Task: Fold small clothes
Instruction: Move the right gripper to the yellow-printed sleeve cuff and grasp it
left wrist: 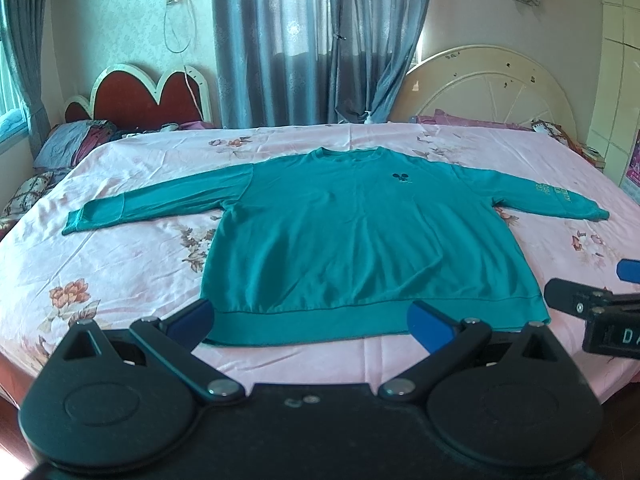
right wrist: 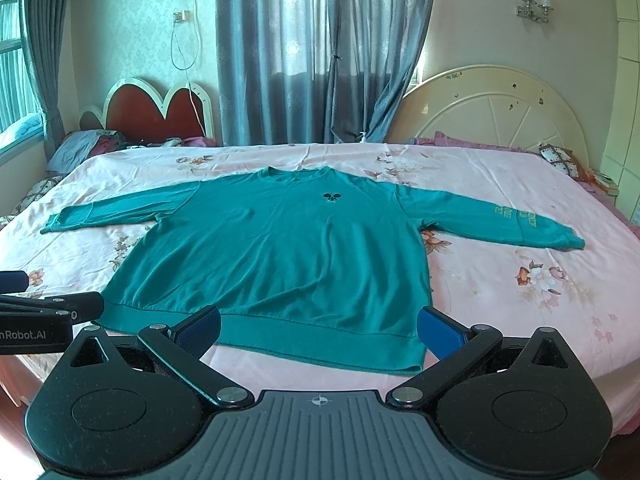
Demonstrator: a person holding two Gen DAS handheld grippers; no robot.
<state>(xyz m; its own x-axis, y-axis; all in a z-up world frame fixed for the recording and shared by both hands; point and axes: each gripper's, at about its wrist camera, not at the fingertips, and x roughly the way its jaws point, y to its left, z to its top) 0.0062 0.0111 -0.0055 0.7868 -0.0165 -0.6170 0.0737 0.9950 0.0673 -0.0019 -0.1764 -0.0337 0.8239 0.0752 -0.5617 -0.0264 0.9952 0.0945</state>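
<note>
Both pairs of blue-padded fingers stand spread wide, gripping nothing: the left gripper [left wrist: 314, 322] and the right gripper [right wrist: 320, 330] each hover at the near hem. Ahead of the fingers the pink floral bed [right wrist: 500, 304] carries the teal sweatshirt [right wrist: 280, 248], flat, sleeves outstretched, small dark logo [right wrist: 331, 197] on its chest.
</note>
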